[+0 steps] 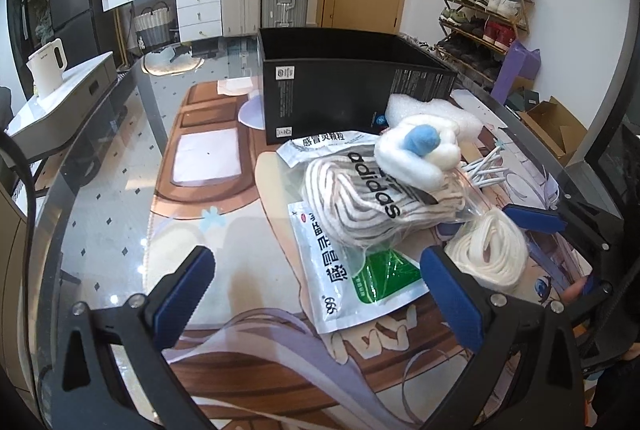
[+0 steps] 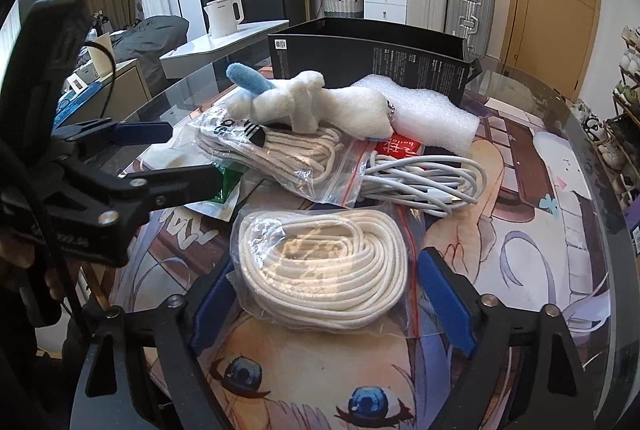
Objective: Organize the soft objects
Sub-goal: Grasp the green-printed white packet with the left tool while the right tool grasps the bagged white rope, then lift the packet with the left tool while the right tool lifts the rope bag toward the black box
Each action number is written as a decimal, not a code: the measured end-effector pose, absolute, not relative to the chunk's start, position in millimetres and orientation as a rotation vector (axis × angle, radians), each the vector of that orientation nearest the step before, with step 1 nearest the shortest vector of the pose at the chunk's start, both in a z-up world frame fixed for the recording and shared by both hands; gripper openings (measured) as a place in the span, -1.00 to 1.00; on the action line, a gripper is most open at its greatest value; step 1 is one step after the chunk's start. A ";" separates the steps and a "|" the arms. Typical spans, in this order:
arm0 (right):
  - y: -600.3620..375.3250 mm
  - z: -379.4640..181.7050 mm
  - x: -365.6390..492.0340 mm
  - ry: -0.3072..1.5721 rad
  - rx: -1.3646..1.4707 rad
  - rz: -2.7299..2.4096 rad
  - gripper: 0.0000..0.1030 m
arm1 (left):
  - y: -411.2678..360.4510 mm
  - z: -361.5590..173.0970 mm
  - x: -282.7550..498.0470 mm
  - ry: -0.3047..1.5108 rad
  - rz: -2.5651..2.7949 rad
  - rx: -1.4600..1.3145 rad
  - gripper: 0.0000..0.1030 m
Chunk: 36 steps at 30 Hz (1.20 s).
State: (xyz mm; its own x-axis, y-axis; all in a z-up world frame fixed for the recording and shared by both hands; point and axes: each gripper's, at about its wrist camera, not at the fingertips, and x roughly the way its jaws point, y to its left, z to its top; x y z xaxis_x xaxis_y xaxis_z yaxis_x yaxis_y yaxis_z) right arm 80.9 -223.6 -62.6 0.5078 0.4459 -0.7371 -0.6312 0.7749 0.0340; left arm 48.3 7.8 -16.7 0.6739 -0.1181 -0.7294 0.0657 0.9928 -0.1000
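Left wrist view: left hand-held gripper [image 1: 316,298] was wide open, nothing between its pads, hovering over the silver medicine pouch [image 1: 348,270] that lay on the table [image 1: 120,198] at 6 o'clock of the pile. Bagged striped socks [image 1: 360,202] sat on top of that pouch, white plush toy [image 1: 416,150] with a blue tip at 12 o'clock of the socks, foam sheet [image 1: 436,110] beyond it. Black box [image 1: 344,86] stood open at 12 o'clock, likely the drop spot. Right hand-held gripper [image 1: 520,230] showed at 3 o'clock around the bagged white rope [image 1: 492,250]

Right wrist view: right hand-held gripper [image 2: 324,294] straddled the bagged white rope [image 2: 320,262], jaws partly open on either side; whether the pads pressed the bag yet could not be told. Step judged: pick-up of the rope bag, first item. Next move calls for squeezing firm on the slippery plastic, then lifting clear toward the black box [image 2: 372,58] at 12 o'clock. In the way: white cable coil [image 2: 424,182], socks bag [image 2: 276,158] and plush toy [image 2: 316,102] all lay between rope and box; left hand-held gripper [image 2: 176,154] crowded in at 9 o'clock
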 end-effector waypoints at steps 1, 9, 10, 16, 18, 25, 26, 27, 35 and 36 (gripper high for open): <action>-225.3 -62.5 80.0 0.805 -0.252 0.658 0.60 | 7.1 -17.7 49.3 0.830 -0.105 -0.070 1.00; -234.8 -62.3 73.5 0.792 -0.256 0.658 0.42 | 3.2 -27.1 60.7 0.879 -0.109 -0.073 1.00; -235.8 -62.3 72.8 0.791 -0.256 0.658 0.42 | 3.1 -27.6 61.3 0.883 -0.110 -0.074 1.00; -241.0 -62.1 69.4 0.786 -0.254 0.659 0.41 | 3.3 -27.9 63.1 0.888 -0.090 -0.052 0.89; -241.7 -62.0 69.3 0.783 -0.254 0.657 0.40 | 3.0 -27.5 62.3 0.880 -0.081 -0.037 0.77; -239.4 -62.0 68.3 0.776 -0.261 0.654 0.39 | 3.4 -25.8 57.0 0.846 -0.084 0.006 0.13; -239.2 -62.0 68.2 0.775 -0.261 0.654 0.38 | 3.0 -25.8 56.4 0.844 -0.085 0.012 0.09; -239.2 -61.9 68.3 0.774 -0.262 0.653 0.37 | 2.9 -25.5 55.1 0.840 -0.088 0.016 0.07; -239.3 -56.2 65.8 0.745 -0.274 0.652 0.21 | 10.7 -16.8 39.6 0.811 -0.103 -0.019 -0.75; -238.8 -55.1 65.3 0.740 -0.275 0.653 0.21 | 12.6 -16.7 38.3 0.809 -0.102 -0.022 -0.75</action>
State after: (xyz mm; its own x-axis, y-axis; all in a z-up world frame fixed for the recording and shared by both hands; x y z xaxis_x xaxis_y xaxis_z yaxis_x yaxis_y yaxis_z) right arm 65.3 -238.8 -55.1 0.5544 0.4516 -0.6991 -0.6376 0.7703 -0.0080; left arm 38.3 12.6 -16.7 0.6854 -0.0994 -0.7214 0.0827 0.9949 -0.0585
